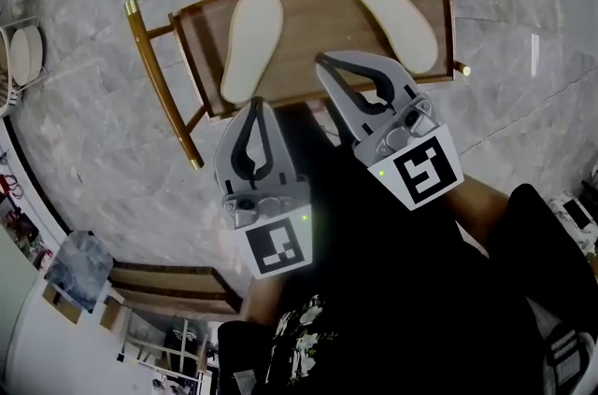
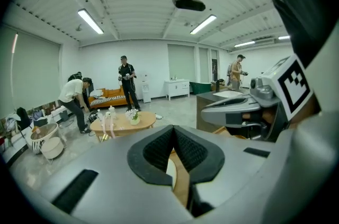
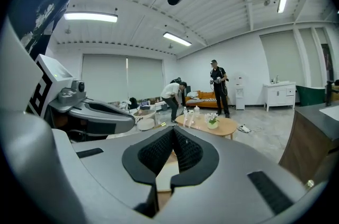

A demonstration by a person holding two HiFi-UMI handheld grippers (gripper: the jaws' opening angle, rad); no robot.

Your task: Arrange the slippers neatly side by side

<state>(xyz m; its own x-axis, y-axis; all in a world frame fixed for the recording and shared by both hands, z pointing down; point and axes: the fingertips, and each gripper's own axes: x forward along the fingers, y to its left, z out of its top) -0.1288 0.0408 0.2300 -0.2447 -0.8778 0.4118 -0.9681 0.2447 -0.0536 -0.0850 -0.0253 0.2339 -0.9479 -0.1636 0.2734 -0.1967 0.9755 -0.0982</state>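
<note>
**Both grippers clenched and empty, slippers splayed on the wooden table**

In the head view, two pale slippers lie on a low wooden table (image 1: 318, 15) in the upper middle of the frame, on a grey marbled floor (image 1: 93, 104). The left slipper (image 1: 252, 43) and the right slipper (image 1: 394, 18) are well apart and angled away from each other. Their upper ends are closer together than their lower ends.

The left gripper (image 1: 254, 108) sits in the centre of the frame, its tip just below the left slipper's lower end at the table's near edge. Its own view shows the jaws pressed together with nothing between them (image 2: 174, 130).

The right gripper (image 1: 327, 64) reaches over the table's lower edge, its tip between the two slippers. Its jaws are also closed tight on nothing (image 3: 172, 132).

Whether either tip touches the table cannot be told.
</note>
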